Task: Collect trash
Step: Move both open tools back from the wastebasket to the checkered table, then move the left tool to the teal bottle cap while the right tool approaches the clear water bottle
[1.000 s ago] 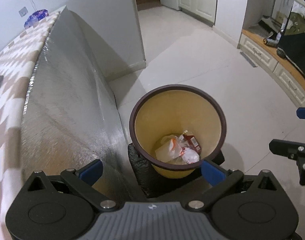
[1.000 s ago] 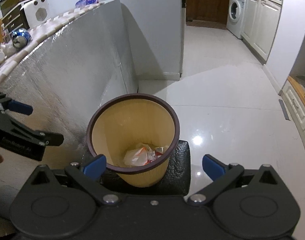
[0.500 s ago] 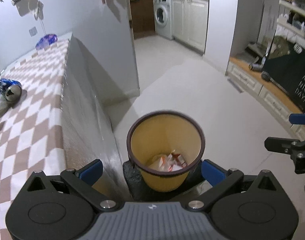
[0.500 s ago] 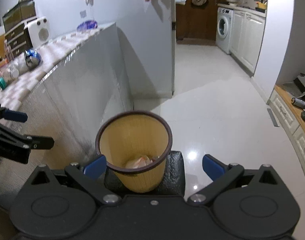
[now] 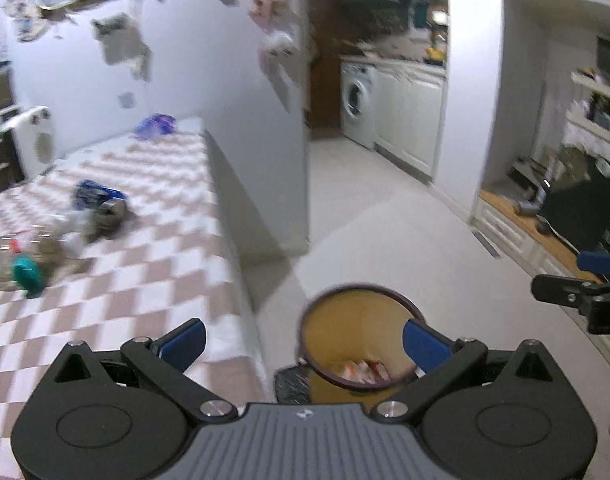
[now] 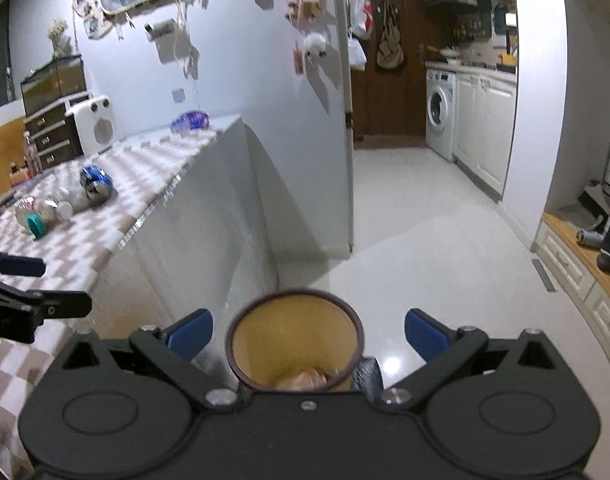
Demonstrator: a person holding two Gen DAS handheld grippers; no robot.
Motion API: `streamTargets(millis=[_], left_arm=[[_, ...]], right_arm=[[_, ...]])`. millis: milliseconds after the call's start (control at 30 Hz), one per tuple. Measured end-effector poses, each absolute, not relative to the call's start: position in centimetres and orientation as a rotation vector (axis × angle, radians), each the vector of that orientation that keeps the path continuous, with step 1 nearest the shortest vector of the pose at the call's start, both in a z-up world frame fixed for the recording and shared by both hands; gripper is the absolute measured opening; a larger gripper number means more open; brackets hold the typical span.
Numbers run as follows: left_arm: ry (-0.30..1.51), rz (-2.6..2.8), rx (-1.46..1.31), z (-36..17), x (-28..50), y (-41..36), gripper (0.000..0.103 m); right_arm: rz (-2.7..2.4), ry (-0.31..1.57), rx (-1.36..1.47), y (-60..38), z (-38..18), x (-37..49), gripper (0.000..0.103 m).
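both grippers (image 5: 303,338) have risen above the bin (image 5: 359,344).

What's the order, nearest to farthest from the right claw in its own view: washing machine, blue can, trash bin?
1. Trash bin: on the floor just ahead of the right claw.
2. Blue can: left, on the checkered counter.
3. Washing machine: far back right, down the hall.

Bin (image 6: 295,336): looked smooth, matt yellow plastic.
Floor (image 6: 445,248): was glossy tile.
Counter top (image 6: 117,204): was checked cloth.
Counter side (image 6: 209,240): looked silvery foil.
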State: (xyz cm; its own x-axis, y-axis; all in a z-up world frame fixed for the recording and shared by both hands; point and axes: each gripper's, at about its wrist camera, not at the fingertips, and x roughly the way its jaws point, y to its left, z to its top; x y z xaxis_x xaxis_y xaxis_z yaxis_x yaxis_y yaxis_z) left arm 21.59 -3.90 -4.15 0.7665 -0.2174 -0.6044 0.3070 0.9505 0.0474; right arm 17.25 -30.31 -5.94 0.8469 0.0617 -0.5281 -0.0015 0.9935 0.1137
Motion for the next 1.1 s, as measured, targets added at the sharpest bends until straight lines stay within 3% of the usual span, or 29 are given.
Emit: streamTargets(millis=[533,1100], left_arm=[[0.465,-0.03,-0.004,-0.1,22.0,10.9,0.103],[0.453,0.196,-0.214,-2.8,33.8,24.1,0.099]], right_arm=[[0.157,0.425,0.159,-21.4,-4.0,20.4,0.103],[0.308,0.432,0.227,-13.1,-3.5,26.3,0.103]])
